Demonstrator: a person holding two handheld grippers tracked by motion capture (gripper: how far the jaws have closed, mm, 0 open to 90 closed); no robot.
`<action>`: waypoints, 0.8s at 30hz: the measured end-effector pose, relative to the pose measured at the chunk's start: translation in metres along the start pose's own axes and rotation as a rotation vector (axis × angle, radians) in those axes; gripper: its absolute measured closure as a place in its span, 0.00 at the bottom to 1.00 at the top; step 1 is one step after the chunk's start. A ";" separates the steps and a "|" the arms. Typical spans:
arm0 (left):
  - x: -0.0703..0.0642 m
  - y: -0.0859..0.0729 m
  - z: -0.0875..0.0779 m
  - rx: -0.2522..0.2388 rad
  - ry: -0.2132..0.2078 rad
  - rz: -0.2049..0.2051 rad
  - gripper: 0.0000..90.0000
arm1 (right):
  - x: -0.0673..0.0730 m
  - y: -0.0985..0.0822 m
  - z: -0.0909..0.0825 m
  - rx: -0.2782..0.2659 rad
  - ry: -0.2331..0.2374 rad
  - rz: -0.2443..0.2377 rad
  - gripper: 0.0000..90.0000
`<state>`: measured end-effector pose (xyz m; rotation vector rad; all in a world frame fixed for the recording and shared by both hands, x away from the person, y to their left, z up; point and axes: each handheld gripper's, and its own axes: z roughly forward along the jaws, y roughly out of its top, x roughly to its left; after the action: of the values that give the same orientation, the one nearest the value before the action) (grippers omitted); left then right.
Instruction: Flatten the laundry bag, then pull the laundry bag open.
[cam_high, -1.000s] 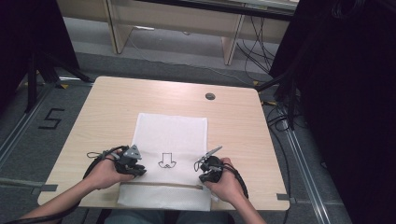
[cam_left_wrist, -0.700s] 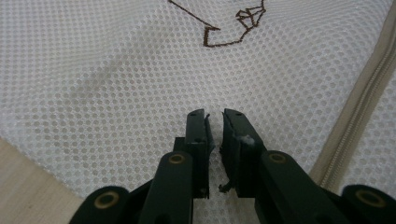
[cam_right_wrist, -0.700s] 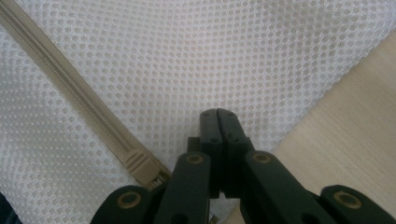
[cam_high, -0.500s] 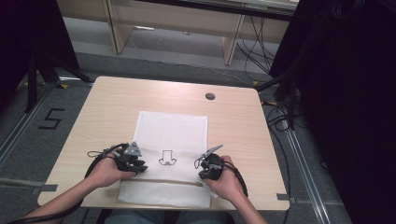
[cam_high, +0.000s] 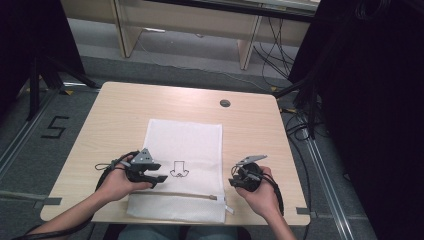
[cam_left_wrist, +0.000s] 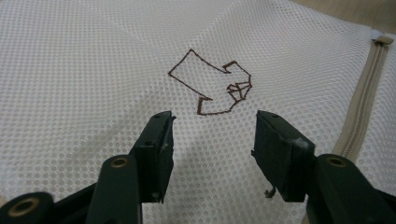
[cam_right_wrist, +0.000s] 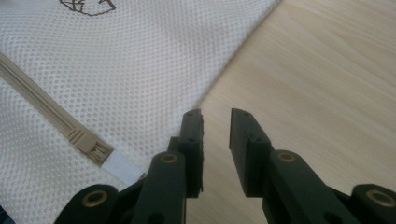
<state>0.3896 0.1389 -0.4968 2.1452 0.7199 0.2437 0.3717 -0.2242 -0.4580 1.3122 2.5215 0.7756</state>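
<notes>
Mesh laundry bag (cam_high: 184, 150) lies flat on the wooden table (cam_high: 115, 107), its near end reaching the edge by the person, with the beige zipper (cam_high: 185, 194) running across that end and a brown printed figure (cam_high: 179, 170) at its middle. The left gripper (cam_high: 156, 178) hovers over the bag's left part, jaws well apart with nothing between them but mesh below. The right gripper (cam_high: 233, 182) sits just off the bag's right edge above bare wood, jaws parted by a narrow gap and empty.

Judging from this, the thin mesh could bunch or slide toward the table edge if a jaw drags on it, and a pinch could miss the flat cloth or the small white zipper tab (cam_right_wrist: 122, 166).

Compared with a second ago, both grippers' jaws have just been opening, releasing the bag, and the right hand has drawn outward from the cloth onto the wood; the left has kept its place.
</notes>
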 end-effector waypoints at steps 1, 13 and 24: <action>0.001 -0.001 -0.001 0.013 0.008 0.000 0.50 | -0.001 0.000 -0.001 -0.001 -0.009 0.006 0.83; 0.002 -0.002 -0.003 -0.033 0.015 -0.067 0.46 | 0.003 0.000 -0.002 0.008 0.029 0.017 0.87; -0.005 -0.001 -0.001 -0.028 -0.013 -0.048 0.48 | 0.023 -0.001 -0.001 0.134 0.128 -0.026 1.00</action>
<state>0.3845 0.1371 -0.4970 2.0988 0.7551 0.2134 0.3573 -0.2061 -0.4564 1.3056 2.7292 0.7179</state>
